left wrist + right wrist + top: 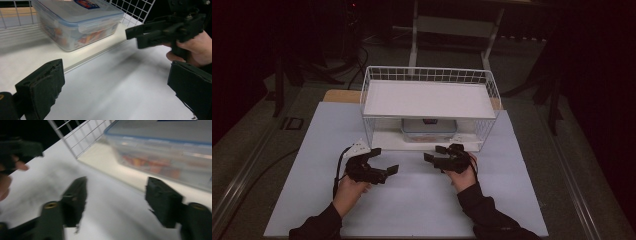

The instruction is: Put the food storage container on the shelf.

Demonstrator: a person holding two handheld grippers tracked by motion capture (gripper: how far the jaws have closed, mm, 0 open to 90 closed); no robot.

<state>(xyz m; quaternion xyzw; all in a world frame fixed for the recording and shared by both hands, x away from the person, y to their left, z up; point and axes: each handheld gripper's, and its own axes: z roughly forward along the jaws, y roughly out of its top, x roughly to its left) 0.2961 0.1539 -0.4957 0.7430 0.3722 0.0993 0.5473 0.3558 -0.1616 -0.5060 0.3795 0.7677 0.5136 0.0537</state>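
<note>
Under the white shelf board of the white wire rack [430, 75] sits the clear plastic box with a blue-rimmed snap lid [429, 127], on the rack's pale base board, near its front edge. Orange and red contents show through its wall in my left gripper view [77, 25] and my right gripper view [170, 150], though that view is blurred.

Left gripper [382, 162]: in front of the rack, off its left front corner, above the light blue-grey table sheet [412, 210]. Jaws spread wide, nothing between them. From its own camera [115, 87], the box lies ahead and to the left, apart from both jaws.

Right gripper [436, 153]: just in front of the rack, below the box, jaws pointing left toward my other hand. Jaws parted wide, empty [117, 202]. Neither jaw touches the box or the base board.

Both grippers sit near each other, tips facing, not touching. Dark sleeves cover my forearms.
</note>
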